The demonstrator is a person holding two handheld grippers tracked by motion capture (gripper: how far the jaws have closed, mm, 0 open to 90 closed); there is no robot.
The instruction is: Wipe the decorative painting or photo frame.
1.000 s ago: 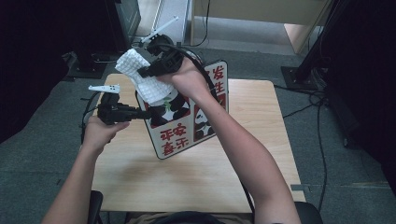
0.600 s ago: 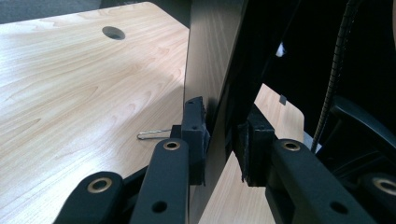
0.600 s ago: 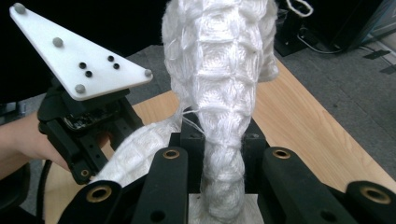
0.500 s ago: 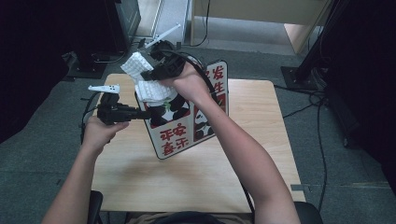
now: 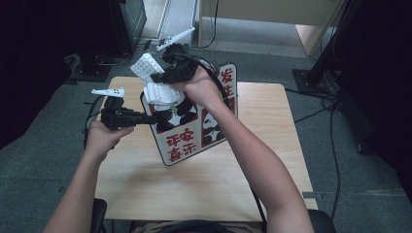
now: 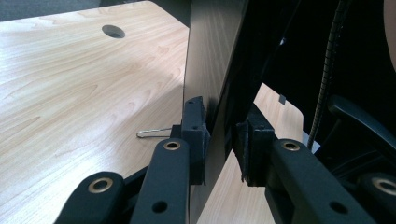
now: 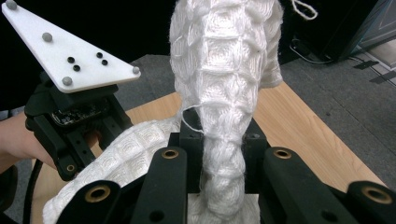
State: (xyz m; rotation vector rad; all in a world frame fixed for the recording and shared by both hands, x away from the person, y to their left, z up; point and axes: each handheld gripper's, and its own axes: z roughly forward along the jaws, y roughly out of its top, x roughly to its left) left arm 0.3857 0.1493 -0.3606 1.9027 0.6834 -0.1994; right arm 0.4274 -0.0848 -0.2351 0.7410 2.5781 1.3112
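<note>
Since little differs from a second ago, reads as a wipe in mid-course rather than a new step. Leaves the wooden table [image 5: 243,194] as it was, bare toward six o'clock. Keeps the panda board [image 5: 184,141] propped on its lower edge near the table's centre, at the same tilt as before. Finds the white waffle cloth [image 5: 145,73] bunched against the board's top corner at eleven o'clock, nudged only slightly toward the printed face. Shows the left gripper [image 5: 145,118] at nine o'clock of the board, clamped on its edge with pads pressing both faces, unmoved. Shows the right gripper [image 5: 158,77] near twelve o'clock, pinched tight on the cloth's twisted neck, barely shifted. Suggests rubbing of that top corner underway, with most of the printed face probably still to cover.
</note>
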